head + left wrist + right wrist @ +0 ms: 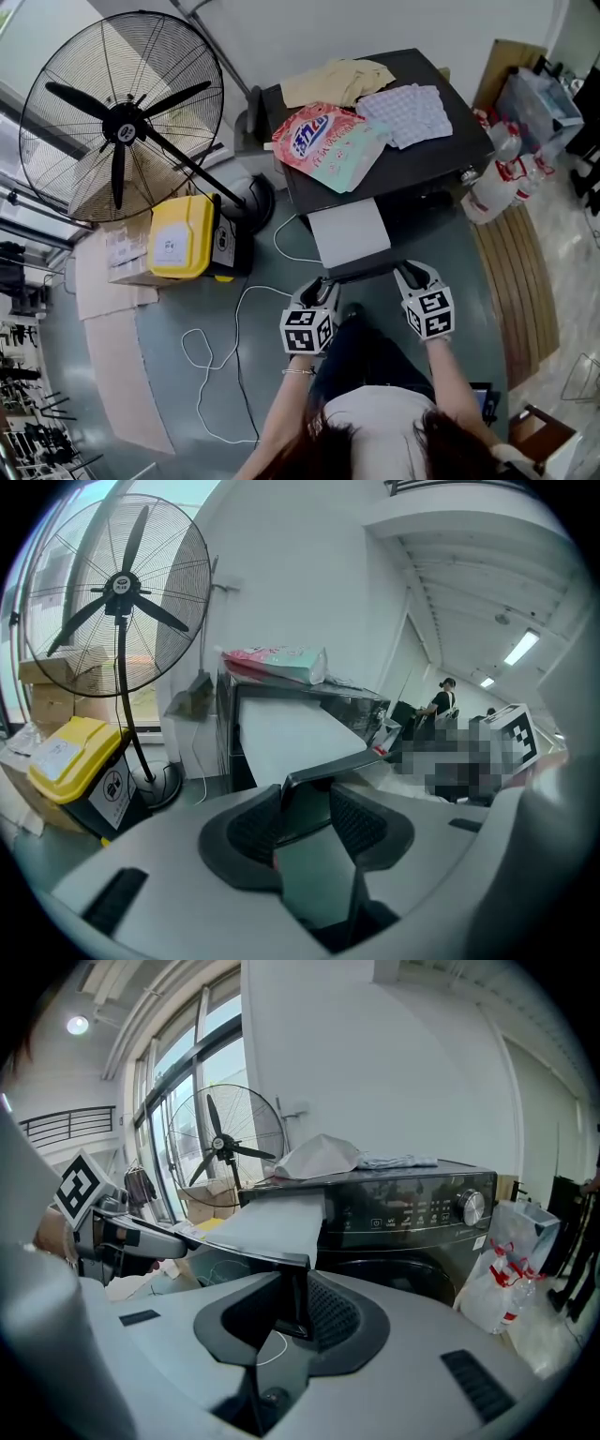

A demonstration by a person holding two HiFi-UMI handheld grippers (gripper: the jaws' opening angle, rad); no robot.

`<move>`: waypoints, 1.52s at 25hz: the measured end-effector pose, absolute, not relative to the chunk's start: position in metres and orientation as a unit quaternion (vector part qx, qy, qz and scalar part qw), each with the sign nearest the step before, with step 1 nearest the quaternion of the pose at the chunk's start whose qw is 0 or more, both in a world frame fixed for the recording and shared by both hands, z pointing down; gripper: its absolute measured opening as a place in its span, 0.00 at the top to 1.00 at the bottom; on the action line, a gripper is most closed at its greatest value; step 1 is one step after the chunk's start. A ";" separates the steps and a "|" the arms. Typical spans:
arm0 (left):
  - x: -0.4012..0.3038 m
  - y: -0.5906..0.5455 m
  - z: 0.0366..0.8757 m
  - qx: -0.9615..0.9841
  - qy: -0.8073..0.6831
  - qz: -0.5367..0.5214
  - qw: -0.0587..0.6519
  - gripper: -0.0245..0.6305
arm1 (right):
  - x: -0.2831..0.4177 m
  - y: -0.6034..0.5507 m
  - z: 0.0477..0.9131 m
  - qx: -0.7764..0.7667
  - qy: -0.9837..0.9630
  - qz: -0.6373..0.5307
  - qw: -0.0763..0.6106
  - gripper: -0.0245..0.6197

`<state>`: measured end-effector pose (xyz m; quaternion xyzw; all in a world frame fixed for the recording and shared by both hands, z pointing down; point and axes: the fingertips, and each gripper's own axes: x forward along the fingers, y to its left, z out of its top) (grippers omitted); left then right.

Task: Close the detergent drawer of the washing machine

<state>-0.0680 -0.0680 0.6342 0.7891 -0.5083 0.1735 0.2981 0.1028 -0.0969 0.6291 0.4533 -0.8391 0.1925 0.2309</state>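
Nearest the person, left gripper and right gripper sit side by side at the front edge of the detergent drawer, one per corner. Left gripper view: the drawer's dark front lip runs between the pads, jaws closed onto it. Right gripper view: same, the front corner is pinched between the pads, so both grippers are clamped on the drawer front. The two-corner grip likely keeps the wide drawer square so it won't jam when pushed. The drawer is pulled well out of the washing machine, pale top face exposed, not yet closed; the push in is judged the next step. On the machine top lie a detergent bag, a yellow cloth and a checked cloth, clear of the drawer's path. Farther left on the floor: a yellow bin and a big fan, well apart from the work.
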 end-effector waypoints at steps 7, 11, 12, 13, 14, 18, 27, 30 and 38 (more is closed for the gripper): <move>-0.071 -0.078 0.632 0.783 -0.519 0.170 0.298 0.70 | 0.101 -0.107 0.627 0.462 -0.834 0.197 0.228 0.80; -0.075 -0.089 0.629 0.780 -0.525 0.167 0.299 0.70 | 0.097 -0.118 0.622 0.460 -0.836 0.196 0.227 0.80; -0.076 -0.091 0.629 0.780 -0.524 0.167 0.299 0.70 | 0.096 -0.120 0.621 0.459 -0.836 0.196 0.226 0.80; -0.077 -0.092 0.629 0.780 -0.524 0.166 0.299 0.70 | 0.095 -0.121 0.621 0.459 -0.837 0.196 0.226 0.80; -0.077 -0.093 0.629 0.780 -0.523 0.166 0.299 0.70 | 0.095 -0.122 0.621 0.459 -0.837 0.196 0.225 0.80; -0.077 -0.098 0.628 0.781 -0.524 0.163 0.298 0.70 | 0.095 -0.126 0.620 0.465 -0.835 0.198 0.218 0.80; -0.078 -0.105 0.624 0.783 -0.523 0.158 0.296 0.70 | 0.094 -0.135 0.615 0.477 -0.829 0.200 0.210 0.80; -0.080 -0.108 0.624 0.784 -0.523 0.159 0.295 0.70 | 0.092 -0.139 0.614 0.478 -0.829 0.199 0.213 0.80; -0.083 -0.121 0.622 0.783 -0.523 0.158 0.299 0.70 | 0.089 -0.152 0.612 0.485 -0.824 0.206 0.208 0.80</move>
